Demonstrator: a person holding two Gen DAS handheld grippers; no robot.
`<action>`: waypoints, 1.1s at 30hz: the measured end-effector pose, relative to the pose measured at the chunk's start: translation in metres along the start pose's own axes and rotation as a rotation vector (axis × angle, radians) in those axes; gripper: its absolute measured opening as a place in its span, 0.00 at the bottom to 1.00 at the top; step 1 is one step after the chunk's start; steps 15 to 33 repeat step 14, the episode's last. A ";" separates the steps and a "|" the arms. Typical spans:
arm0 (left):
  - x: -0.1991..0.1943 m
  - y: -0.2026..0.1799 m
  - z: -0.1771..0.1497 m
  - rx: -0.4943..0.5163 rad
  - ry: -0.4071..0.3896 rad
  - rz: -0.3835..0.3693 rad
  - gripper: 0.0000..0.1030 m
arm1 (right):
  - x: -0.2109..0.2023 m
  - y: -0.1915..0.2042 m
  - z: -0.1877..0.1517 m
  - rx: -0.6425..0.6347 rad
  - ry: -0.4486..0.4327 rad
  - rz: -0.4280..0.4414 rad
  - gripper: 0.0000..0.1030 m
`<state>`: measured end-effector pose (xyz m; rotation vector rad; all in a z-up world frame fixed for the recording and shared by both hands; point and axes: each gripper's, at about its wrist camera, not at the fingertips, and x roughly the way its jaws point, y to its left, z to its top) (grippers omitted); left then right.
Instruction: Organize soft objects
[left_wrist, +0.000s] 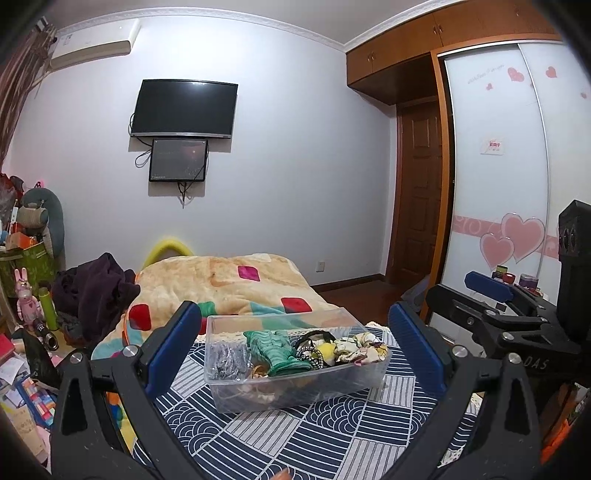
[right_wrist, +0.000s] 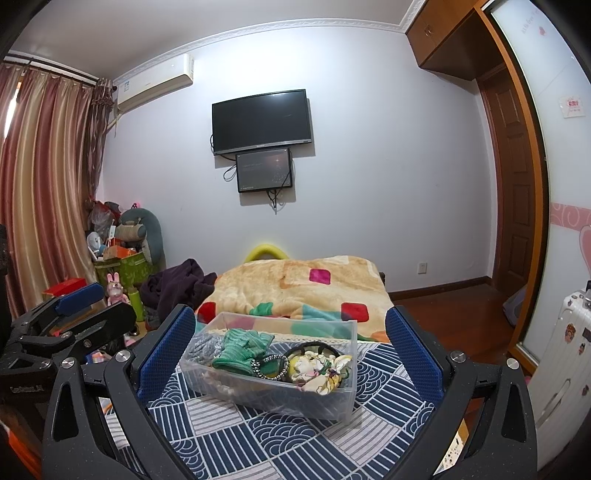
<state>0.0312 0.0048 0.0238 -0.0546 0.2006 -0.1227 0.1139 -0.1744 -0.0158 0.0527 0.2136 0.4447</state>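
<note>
A clear plastic box (left_wrist: 295, 391) (right_wrist: 332, 402) stands on a blue and white patterned cloth (left_wrist: 303, 439) (right_wrist: 258, 439). It holds a green knitted piece (left_wrist: 279, 349) (right_wrist: 242, 345), a grey knitted piece (left_wrist: 227, 356), black and striped hair bands (left_wrist: 308, 350) (right_wrist: 271, 365) and a floral fabric piece (left_wrist: 364, 347) (right_wrist: 321, 373). My left gripper (left_wrist: 295, 343) is open and empty, its fingers on either side of the box. My right gripper (right_wrist: 290, 343) is open and empty, also framing the box. The right gripper also shows at the right of the left wrist view (left_wrist: 491, 284), the left one at the left of the right wrist view (right_wrist: 79, 299).
A beige blanket (left_wrist: 229, 284) (right_wrist: 306, 284) with coloured squares lies behind the box. Dark purple clothing (left_wrist: 96, 288) (right_wrist: 177, 284) is heaped to its left. Cluttered boxes and toys (left_wrist: 26, 258) (right_wrist: 122, 251) stand further left. A white suitcase (right_wrist: 565, 354) stands right.
</note>
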 end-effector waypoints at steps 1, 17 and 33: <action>-0.001 0.000 0.000 -0.001 0.002 -0.003 1.00 | 0.000 0.000 0.000 0.000 0.000 0.001 1.00; -0.001 0.000 0.000 -0.015 0.023 -0.024 1.00 | 0.000 0.002 0.000 -0.001 -0.004 0.002 1.00; -0.001 0.000 0.000 -0.015 0.023 -0.024 1.00 | 0.000 0.002 0.000 -0.001 -0.004 0.002 1.00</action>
